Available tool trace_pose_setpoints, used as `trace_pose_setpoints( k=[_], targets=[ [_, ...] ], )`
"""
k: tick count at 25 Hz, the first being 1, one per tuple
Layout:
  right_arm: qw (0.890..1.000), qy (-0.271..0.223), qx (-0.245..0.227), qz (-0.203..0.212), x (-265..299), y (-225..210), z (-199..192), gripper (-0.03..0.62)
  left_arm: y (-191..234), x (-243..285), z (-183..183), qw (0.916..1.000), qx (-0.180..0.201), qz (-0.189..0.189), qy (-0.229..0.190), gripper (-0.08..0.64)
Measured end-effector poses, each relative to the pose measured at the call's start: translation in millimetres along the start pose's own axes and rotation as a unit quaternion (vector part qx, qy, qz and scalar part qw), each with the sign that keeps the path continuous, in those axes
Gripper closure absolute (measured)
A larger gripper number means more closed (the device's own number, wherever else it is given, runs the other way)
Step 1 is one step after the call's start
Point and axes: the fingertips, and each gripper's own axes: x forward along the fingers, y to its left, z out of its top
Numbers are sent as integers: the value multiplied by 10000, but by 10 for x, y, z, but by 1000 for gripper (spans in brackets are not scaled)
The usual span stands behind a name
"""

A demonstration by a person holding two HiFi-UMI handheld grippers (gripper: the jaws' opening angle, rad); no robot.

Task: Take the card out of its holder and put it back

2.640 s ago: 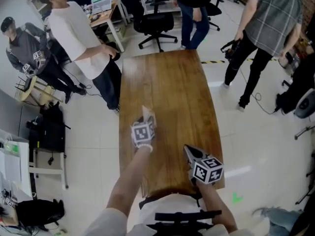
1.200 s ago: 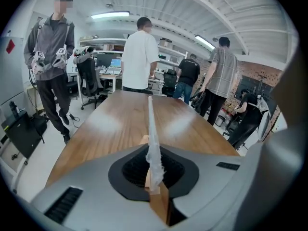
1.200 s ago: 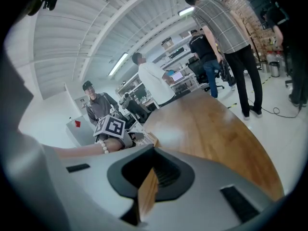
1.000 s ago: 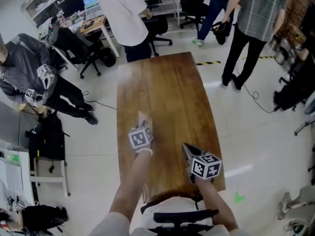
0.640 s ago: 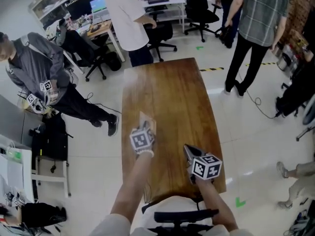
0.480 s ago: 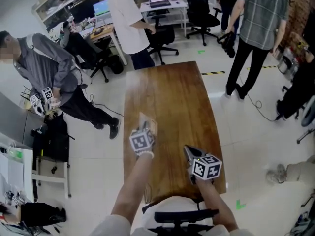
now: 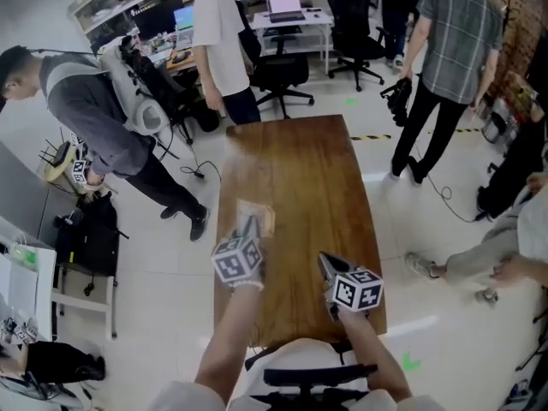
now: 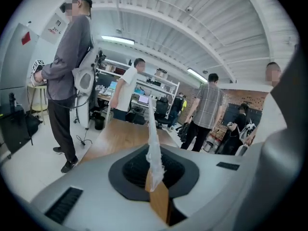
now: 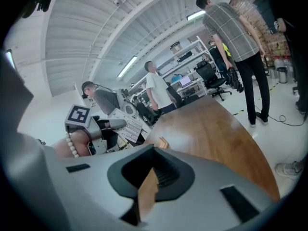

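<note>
My left gripper [image 7: 249, 226] is shut on the lower edge of a clear plastic card holder [image 7: 253, 213], held above the left part of the wooden table [image 7: 300, 169]. In the left gripper view the holder [image 8: 153, 138] stands edge-on, rising from the closed jaws of the left gripper [image 8: 155, 181]. From the right gripper view the left gripper [image 9: 111, 124] shows with the printed card in its holder [image 9: 128, 127] and a small tan piece [image 9: 163, 142] beside it. My right gripper [image 7: 324, 262] hovers near the table's front right, jaws together and empty, seen also in its own view as the right gripper [image 9: 153, 174].
Several people stand around the table: one in grey [image 7: 94, 110] at the left, one in a white shirt [image 7: 218, 32] at the far end, one in plaid [image 7: 449, 41] at the right. A black office chair [image 7: 278, 67] sits behind the table, and a leg [image 7: 467, 259] reaches in from the right.
My left gripper has risen off the table with the card holder in its jaws and now looks larger in the head view. The right gripper has hardly moved. The people around have shifted.
</note>
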Motion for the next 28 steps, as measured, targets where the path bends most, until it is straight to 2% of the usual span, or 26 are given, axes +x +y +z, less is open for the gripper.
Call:
trace_pose_setpoints(
  k=[5,12,19,28],
  targets=[
    [9999,127,-79,-25,-120,4,-3,580,-166,-460,-153,9997,-153,-142,-86,555],
    [9995,259,-161,98,-180,48,-24,581,-225,-941,-555,9993,-345,-104,76,555],
    [9983,443,-203,323,-181,-26,2,581,-286,-1076,-726,9988,-458,122,93,555],
    [9967,522,-287,558,-228,-96,138,581,-482,-930,-702,9991,-385,117,113,555]
  ],
)
